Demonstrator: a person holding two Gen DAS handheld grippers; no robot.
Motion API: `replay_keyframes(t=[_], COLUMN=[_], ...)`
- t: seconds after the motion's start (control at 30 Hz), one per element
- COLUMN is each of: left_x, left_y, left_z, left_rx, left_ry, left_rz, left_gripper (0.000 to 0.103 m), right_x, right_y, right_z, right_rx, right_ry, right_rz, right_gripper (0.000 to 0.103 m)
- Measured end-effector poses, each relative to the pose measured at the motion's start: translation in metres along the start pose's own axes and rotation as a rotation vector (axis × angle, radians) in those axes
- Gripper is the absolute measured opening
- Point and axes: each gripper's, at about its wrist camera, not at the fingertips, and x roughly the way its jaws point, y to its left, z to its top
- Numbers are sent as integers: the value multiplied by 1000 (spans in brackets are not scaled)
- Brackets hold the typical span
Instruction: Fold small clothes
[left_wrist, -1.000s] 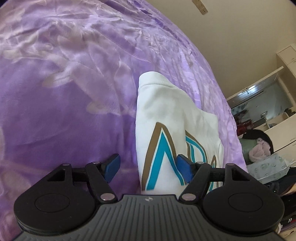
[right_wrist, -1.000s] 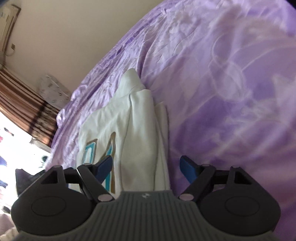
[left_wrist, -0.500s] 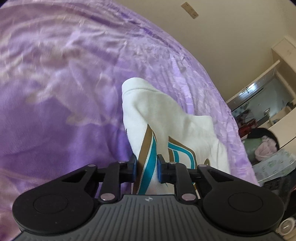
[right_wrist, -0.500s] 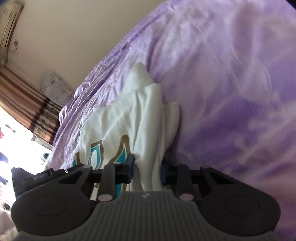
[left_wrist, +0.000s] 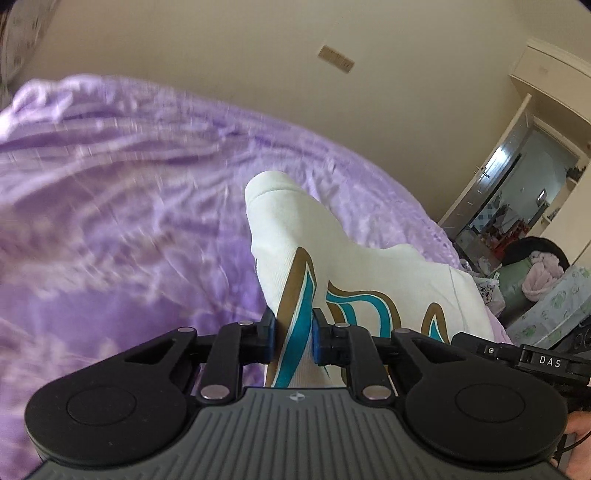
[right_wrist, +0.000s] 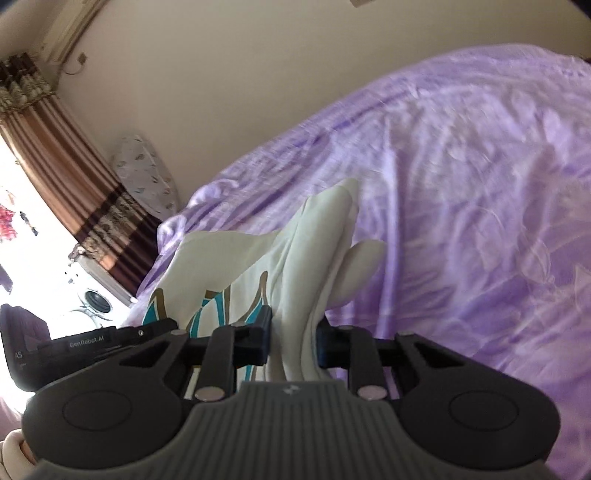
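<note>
A small white garment (left_wrist: 332, 258) with teal and gold lettering lies partly folded on a purple bedspread (left_wrist: 110, 221). My left gripper (left_wrist: 293, 332) is shut on its near edge, over the printed letters, and lifts it. My right gripper (right_wrist: 293, 332) is shut on the other near edge of the same garment (right_wrist: 295, 258), where the white folds bunch up. The far end of the garment still rests on the bedspread (right_wrist: 461, 203). Each gripper shows at the edge of the other's view.
A beige wall runs behind the bed. A doorway and white cabinet (left_wrist: 535, 166) with piled clutter stand to the right of the bed. Striped brown curtains (right_wrist: 74, 184) and a patterned pillow (right_wrist: 144, 177) are on the left side.
Both grippers closed on the garment's near edge and have lifted it off the bedspread. Both views have tilted up, so the wall now shows.
</note>
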Motion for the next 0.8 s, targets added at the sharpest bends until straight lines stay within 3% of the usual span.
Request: replay_keyframes(t=[0.2,0.37,0.53,0.7,0.8], left_x=[-98,-149,-159,-135,-123], left_y=[-16,-5,32,81,99], left_z=[2,-14,-46,-70,-79], left_rx=[65,68,8,-82,-83], left_ry=[-24,-12,-2,33,56], left_rz=[58,99,116,129,137], left_gripper=[19,19,19,19,19], right_x=[-56,-82,-78,-46,-22], right_y=[73,117,136,134,130], right_z=[-24,-61,-106,-143,-159], right_rx=[-9,9,30,34,21], right_ry=[-37,-40,1,47,65], right_rz=[51,108,146,145,129], right_gripper=[18,19,19,19,19])
